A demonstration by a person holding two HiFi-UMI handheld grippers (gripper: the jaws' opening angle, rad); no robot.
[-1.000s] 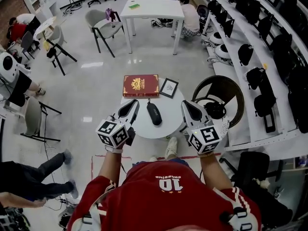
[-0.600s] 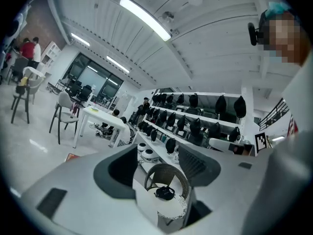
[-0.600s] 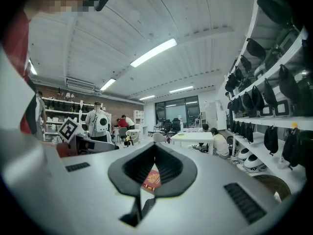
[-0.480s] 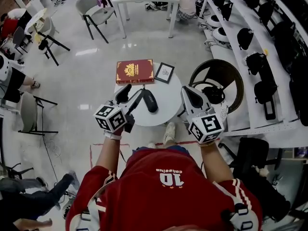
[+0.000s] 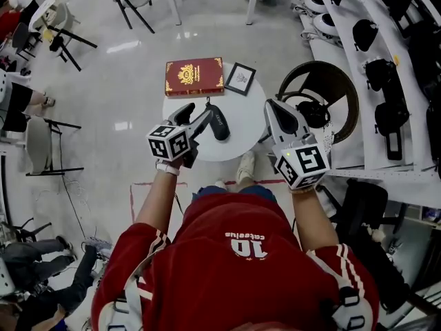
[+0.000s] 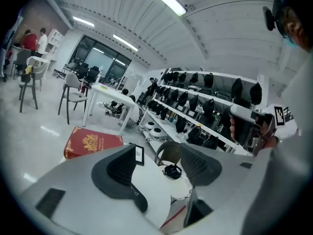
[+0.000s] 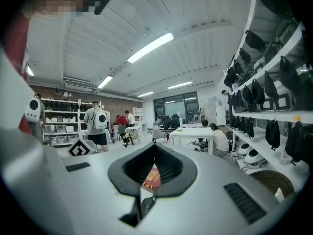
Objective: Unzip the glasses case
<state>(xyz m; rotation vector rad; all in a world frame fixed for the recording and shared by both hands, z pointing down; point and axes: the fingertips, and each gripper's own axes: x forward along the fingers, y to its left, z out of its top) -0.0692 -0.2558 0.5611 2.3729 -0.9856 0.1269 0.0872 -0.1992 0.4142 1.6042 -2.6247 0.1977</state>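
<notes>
Case [image 5: 220, 126] half behind left tool [image 5: 196, 113] (empty, just opening)

I read the table [image 5: 241, 135] directly ahead of me. On it, the book [image 5: 195, 76] lies at the far edge, to the left. The picture frame [image 5: 240, 78] sits just beside the book, on its right. The glasses case [image 5: 218, 123] lies nearer me, near the centre. A round chair [image 5: 341, 88] stands right of the table, with shelves [image 5: 365, 154] beyond it.
</notes>
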